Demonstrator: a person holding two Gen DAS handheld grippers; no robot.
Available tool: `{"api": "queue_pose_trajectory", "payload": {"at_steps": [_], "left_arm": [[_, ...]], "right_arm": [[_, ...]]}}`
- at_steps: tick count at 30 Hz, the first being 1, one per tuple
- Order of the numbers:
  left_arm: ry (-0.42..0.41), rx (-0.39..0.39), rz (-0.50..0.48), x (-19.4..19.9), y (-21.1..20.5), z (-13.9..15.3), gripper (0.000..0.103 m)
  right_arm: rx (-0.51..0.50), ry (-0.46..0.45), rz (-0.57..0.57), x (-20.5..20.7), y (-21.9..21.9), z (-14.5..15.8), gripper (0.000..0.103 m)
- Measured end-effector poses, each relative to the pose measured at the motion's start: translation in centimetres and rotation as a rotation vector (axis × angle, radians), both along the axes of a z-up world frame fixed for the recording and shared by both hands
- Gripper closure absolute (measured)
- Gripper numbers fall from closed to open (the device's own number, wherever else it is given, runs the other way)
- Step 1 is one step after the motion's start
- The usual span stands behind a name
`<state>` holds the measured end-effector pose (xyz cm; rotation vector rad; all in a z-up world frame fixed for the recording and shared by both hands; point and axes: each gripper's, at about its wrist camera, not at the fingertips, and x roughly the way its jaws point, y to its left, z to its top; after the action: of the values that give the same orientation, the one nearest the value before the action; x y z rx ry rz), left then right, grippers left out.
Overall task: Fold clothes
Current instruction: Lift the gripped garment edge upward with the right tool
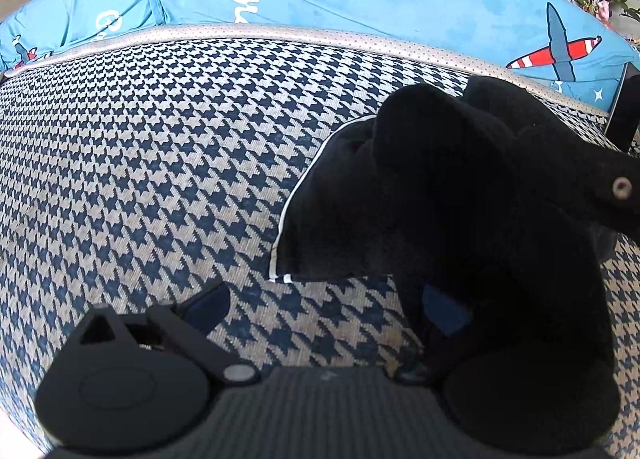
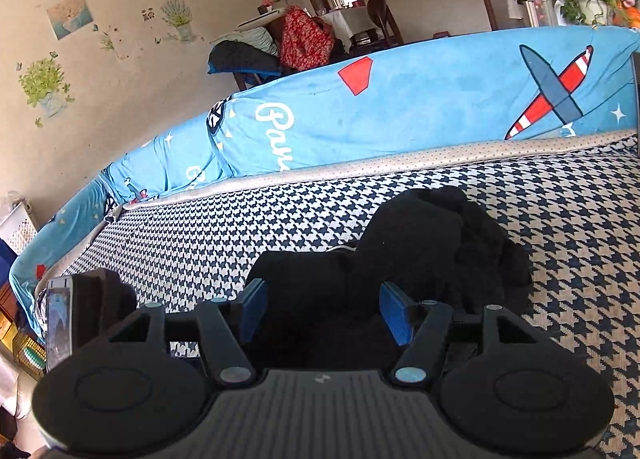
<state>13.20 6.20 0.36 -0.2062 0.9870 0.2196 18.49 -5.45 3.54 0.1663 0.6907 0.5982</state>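
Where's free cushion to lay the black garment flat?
Free: houndstooth cushion left of the crumpled black white-piped garment, up to the grey piping and blue airplane-print cover. A narrower strip right of it. Crowded: around the garment, where both hand-held grippers sit.

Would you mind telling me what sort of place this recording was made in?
Most likely a home living room: a sofa seat with a blue cover over its back, wall pictures, and a dining table beyond.

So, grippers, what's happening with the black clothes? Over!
Left gripper open, fabric draped over one of its fingers. Right gripper open, nothing gripped. Black garment bunched, unfolded, on houndstooth cushion. Nothing in the way.
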Motion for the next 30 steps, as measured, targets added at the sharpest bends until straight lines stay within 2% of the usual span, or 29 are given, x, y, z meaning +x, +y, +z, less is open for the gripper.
{"api": "queue_pose_trajectory", "payload": {"at_steps": [8, 14, 15, 17, 19, 20, 30], "left_arm": [[0.006, -0.019, -0.017, -0.4, 0.1, -0.3, 0.000], [0.009, -0.013, -0.027, -0.5, 0.0, -0.3, 0.000], [0.010, -0.013, -0.025, -0.6, 0.1, -0.3, 0.000], [0.009, -0.014, -0.020, -0.6, 0.2, -0.3, 0.000], [0.001, -0.020, -0.016, -0.6, 0.4, 0.0, 0.000], [-0.005, -0.021, -0.015, -0.6, 0.4, 0.2, 0.000], [-0.089, -0.040, 0.018, -1.0, 1.3, 2.2, 0.000]], "right_arm": [[-0.015, 0.030, 0.026, 0.8, 1.6, -1.0, 0.041], [-0.080, 0.025, 0.027, 0.8, 2.8, -1.9, 0.042], [-0.093, 0.022, 0.025, 0.8, 2.9, -2.0, 0.045], [-0.127, 0.015, 0.016, 0.9, 3.1, -2.2, 0.073], [-0.139, 0.015, 0.001, 1.0, 2.9, -2.3, 0.089], [-0.136, 0.015, -0.008, 1.0, 2.6, -2.3, 0.093], [-0.122, -0.057, -0.184, -0.4, -3.4, -0.1, 0.100]]}}
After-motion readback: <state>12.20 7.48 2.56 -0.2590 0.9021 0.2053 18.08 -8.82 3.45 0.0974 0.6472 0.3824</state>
